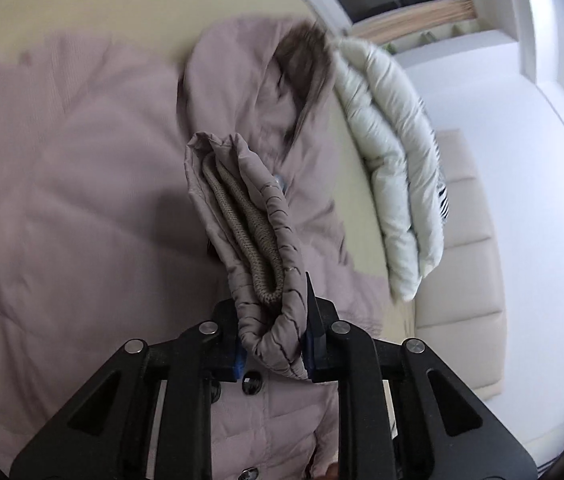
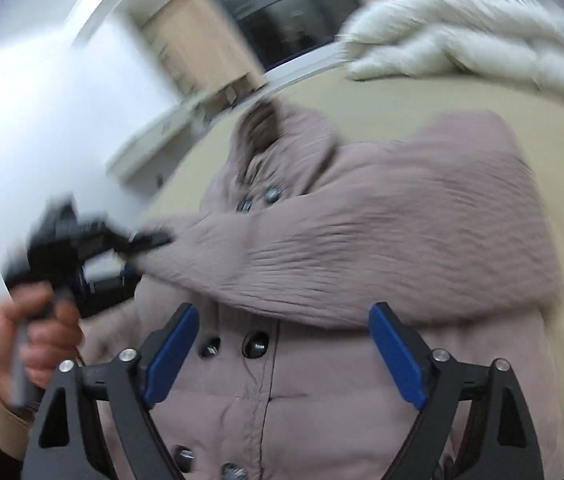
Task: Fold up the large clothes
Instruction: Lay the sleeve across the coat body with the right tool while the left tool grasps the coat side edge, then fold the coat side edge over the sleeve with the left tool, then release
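Black left gripper (image 1: 272, 332) low in the left wrist view, jaws pinched on a quilted mauve sleeve cuff with a ribbed knit inner band (image 1: 242, 216); cuff rising from between the blue pads toward frame centre. Beneath and behind it, spread over most of the left and middle of that view, a mauve quilted winter coat with dark buttons (image 1: 82, 184), lying flat on a pale cream surface (image 1: 122, 0). Farther up, near top centre, the coat's hood with brown fur trim (image 1: 301, 60). Just right of the fur, touching or nearly so, a folded off-white puffer jacket (image 1: 393, 168) running diagonally toward lower right. Beyond, at far right, a beige cushioned seat (image 1: 465, 240) and white floor.

Right gripper (image 2: 282, 354) at the bottom of the right wrist view, blue-padded fingers spread wide, nothing between them, hovering over the coat's buttoned front (image 2: 266, 392). Above the fingers, the mauve sleeve (image 2: 361, 248) stretched across the coat from right to left, its end clamped in the other gripper at mid left, blurred. Person's hand (image 2: 34, 340) gripping that tool's handle at lower left. Off-white jacket at upper right, blurred.
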Motion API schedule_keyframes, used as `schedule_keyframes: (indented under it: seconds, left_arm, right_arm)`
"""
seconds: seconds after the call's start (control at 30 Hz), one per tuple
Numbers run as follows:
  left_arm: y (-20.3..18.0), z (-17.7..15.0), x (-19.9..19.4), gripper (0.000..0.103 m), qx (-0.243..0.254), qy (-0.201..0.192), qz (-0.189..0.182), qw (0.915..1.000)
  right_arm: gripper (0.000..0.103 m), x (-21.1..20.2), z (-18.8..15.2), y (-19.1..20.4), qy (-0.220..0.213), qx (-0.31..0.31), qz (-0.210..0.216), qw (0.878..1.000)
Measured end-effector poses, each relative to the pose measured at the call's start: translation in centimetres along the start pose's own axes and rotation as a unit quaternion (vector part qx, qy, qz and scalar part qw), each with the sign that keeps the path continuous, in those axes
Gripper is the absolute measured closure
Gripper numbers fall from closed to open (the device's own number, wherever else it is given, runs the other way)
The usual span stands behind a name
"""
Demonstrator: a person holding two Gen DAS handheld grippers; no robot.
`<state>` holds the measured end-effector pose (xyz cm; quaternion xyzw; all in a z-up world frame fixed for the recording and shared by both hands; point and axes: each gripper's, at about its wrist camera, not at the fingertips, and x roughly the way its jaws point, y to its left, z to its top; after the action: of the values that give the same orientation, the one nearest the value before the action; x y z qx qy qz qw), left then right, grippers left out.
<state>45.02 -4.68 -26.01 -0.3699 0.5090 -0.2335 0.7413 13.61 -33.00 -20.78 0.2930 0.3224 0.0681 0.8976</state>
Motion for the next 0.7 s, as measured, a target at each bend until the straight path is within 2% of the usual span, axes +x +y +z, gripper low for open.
schedule_keyframes:
  seconds: [0.03,0.07,0.13,0.17,0.2,0.3,0.43,0.5,0.57,0.6,0.63,0.7]
  left_arm:
    - [-0.4,0.7,-0.9,0.084,0.002,-0.011,-0.004,0.9999]
    - [-0.7,1.2,-1.9,0.084,0.001,-0.021,-0.008,0.9998]
    - [-0.9,2.2,-3.8,0.084,-0.006,-0.037,-0.014,0.9992]
    - [-1.0,2.6,-4.3,0.084,-0.010,-0.045,-0.017,0.9988]
    - [-1.1,2.9,-4.9,0.084,-0.013,-0.051,-0.018,0.9984]
    - [-1.1,3.0,-6.3,0.084,-0.011,-0.056,-0.017,0.9983]
    - [0.1,3.1,-7.5,0.084,-0.022,-0.061,-0.010,0.9978]
    - [1.2,3.0,-8.1,0.084,-0.030,-0.066,-0.003,0.9974]
    - [2.5,3.1,-8.6,0.084,-0.036,-0.072,0.006,0.9967]
    - [3.1,3.1,-8.6,0.084,-0.038,-0.075,0.011,0.9964]
    - [3.7,3.2,-8.3,0.084,-0.041,-0.073,0.015,0.9964]
    - [4.9,2.9,-7.1,0.084,-0.052,-0.061,0.021,0.9966]
  right_arm:
    - [0.011,-0.8,0.4,-2.3,-0.010,0.067,0.018,0.998]
    - [0.009,-1.4,0.7,-4.9,-0.019,0.150,0.043,0.988]
    - [0.009,-1.3,0.6,-8.6,-0.026,0.277,0.103,0.955]
    - [0.009,-0.7,0.4,-9.7,-0.025,0.320,0.131,0.938]
    - [0.008,-0.1,0.5,-10.0,-0.019,0.342,0.148,0.928]
    - [0.003,2.5,1.4,-9.3,-0.003,0.364,0.168,0.916]
    - [0.001,6.8,3.9,-8.9,-0.008,0.403,0.202,0.893]
    - [0.001,8.2,5.3,-9.6,-0.011,0.416,0.191,0.889]
    - [0.005,8.1,7.1,-11.3,-0.050,0.423,0.164,0.890]
    - [0.005,7.8,7.7,-12.5,-0.072,0.435,0.157,0.884]
    - [0.006,7.6,8.2,-13.6,-0.088,0.451,0.153,0.875]
    - [0.006,8.5,8.4,-15.7,-0.079,0.504,0.174,0.843]
